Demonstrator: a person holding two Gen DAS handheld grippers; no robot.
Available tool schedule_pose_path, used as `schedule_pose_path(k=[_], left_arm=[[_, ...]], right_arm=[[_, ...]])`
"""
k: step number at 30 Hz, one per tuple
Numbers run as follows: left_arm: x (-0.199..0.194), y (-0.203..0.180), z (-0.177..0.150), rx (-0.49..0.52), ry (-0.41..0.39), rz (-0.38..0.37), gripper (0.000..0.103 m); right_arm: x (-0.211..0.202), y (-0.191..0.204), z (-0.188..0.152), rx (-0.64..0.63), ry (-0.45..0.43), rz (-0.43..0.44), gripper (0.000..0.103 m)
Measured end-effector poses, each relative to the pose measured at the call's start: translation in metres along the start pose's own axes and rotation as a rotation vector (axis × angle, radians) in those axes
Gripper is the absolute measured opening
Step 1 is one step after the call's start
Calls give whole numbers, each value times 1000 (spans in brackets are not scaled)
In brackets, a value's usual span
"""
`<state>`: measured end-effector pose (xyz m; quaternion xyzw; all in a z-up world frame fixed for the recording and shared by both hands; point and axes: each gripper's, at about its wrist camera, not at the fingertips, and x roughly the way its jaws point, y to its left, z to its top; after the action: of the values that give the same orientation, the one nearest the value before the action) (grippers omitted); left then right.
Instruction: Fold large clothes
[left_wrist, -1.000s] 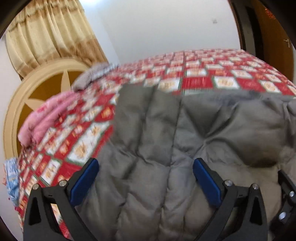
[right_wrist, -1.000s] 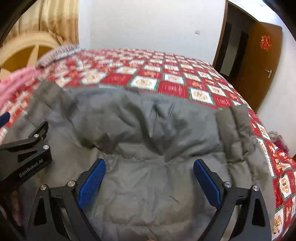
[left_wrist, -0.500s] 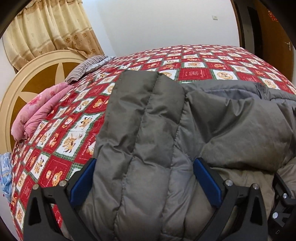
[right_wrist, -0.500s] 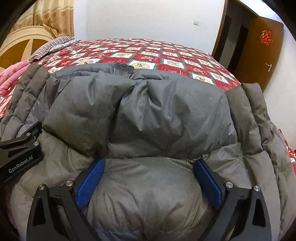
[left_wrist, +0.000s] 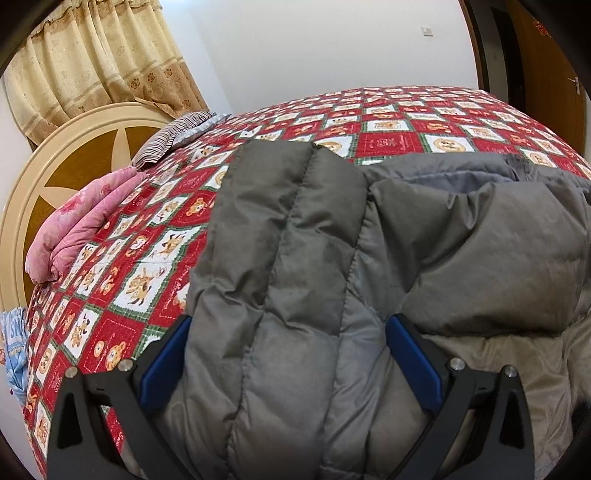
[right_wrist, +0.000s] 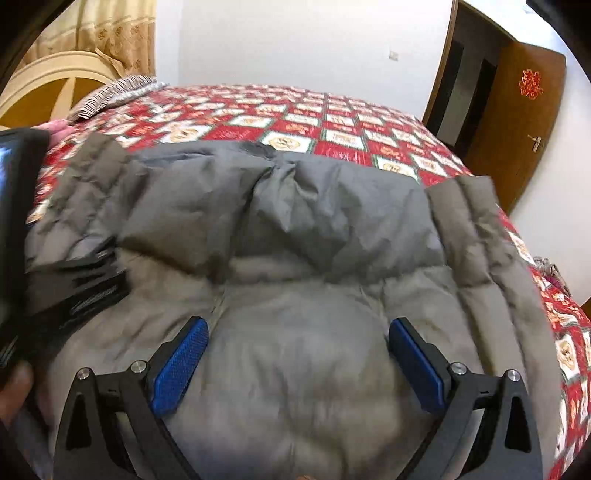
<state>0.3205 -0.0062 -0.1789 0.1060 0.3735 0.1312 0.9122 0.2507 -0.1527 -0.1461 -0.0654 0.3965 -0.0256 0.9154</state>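
A big grey quilted down jacket (left_wrist: 314, 240) lies on a bed with a red patchwork cover (left_wrist: 155, 236). Its top part is folded over towards me. My left gripper (left_wrist: 288, 332) is open, its blue pads either side of a padded sleeve or side panel. My right gripper (right_wrist: 297, 332) is open, low over the middle of the jacket (right_wrist: 314, 258), its jaws wide apart with puffy fabric bulging between them. The left gripper's black body (right_wrist: 74, 291) shows at the left of the right wrist view.
A pink folded quilt (left_wrist: 85, 221) and a striped pillow (left_wrist: 173, 136) lie near the round wooden headboard (left_wrist: 74, 147). Curtains (left_wrist: 92, 66) hang behind. A brown door (right_wrist: 517, 122) stands at the right. Bare bedcover lies beyond the jacket.
The jacket's upper part has come over towards me and settled into a fold. Both grippers have dropped closer to the fabric; the right view is still slightly blurred.
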Motion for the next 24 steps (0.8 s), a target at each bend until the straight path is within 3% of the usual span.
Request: schedule_pose_path(k=[11, 17, 21, 24], left_arm=[[-23, 22, -11, -24, -2, -17, 103], [-73, 69, -50, -85, -24, -20, 103], [-97, 100, -86, -184, 5, -53, 103], [-95, 105, -104, -242, 49, -76, 103]], right_arm=[[13, 10, -28, -54, -10, -51, 99], [-12, 5, -35, -26, -33, -44, 100], [-44, 8, -57, -37, -87, -23, 100], [-41, 15, -70, -71, -96, -39, 100]])
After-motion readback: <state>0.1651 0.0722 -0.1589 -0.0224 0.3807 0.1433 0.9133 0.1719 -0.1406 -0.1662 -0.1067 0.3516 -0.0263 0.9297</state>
